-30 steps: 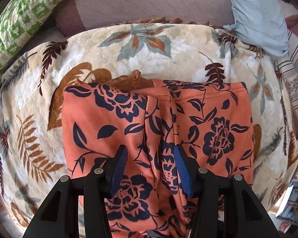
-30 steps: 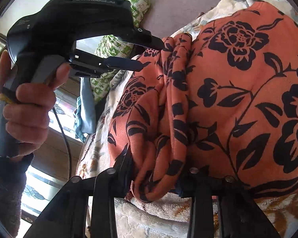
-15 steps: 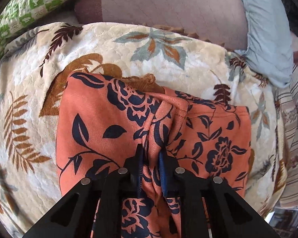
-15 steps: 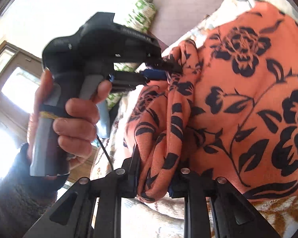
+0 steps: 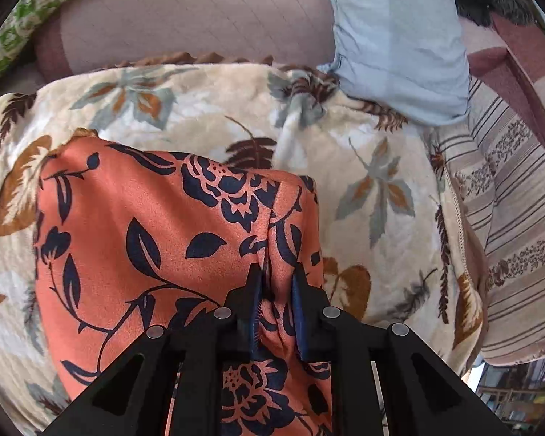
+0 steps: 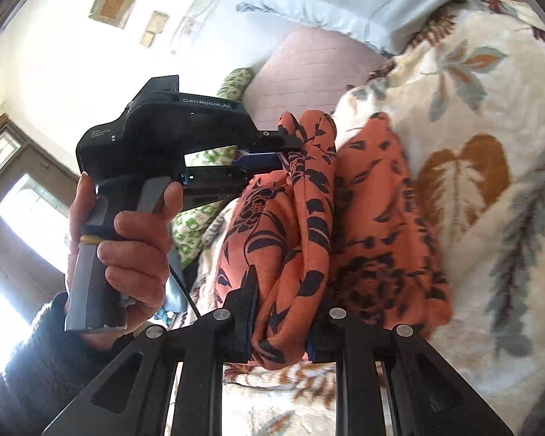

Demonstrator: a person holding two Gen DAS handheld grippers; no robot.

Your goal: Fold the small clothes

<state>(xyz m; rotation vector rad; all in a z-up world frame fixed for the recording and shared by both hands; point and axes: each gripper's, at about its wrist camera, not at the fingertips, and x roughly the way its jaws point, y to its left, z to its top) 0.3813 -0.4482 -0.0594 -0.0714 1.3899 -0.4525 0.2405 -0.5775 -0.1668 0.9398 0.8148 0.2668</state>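
The garment is orange cloth with a dark blue flower print. It lies on a cream leaf-print blanket. My left gripper is shut on a bunched fold of the garment's right edge. My right gripper is shut on another bunched fold of the same garment and holds it lifted off the blanket. In the right wrist view the left gripper shows from the side, held by a hand, pinching the far end of that raised fold. The rest of the garment lies doubled beneath.
A light blue pillow lies at the back right. A mauve couch back rises behind the blanket. A green and white patterned cushion is at the back left. A striped cloth hangs at the right.
The left gripper closed on the garment's fold. Both grippers have lifted the pinched edge and carried it across, so the garment is folded over and more blanket shows on the right.
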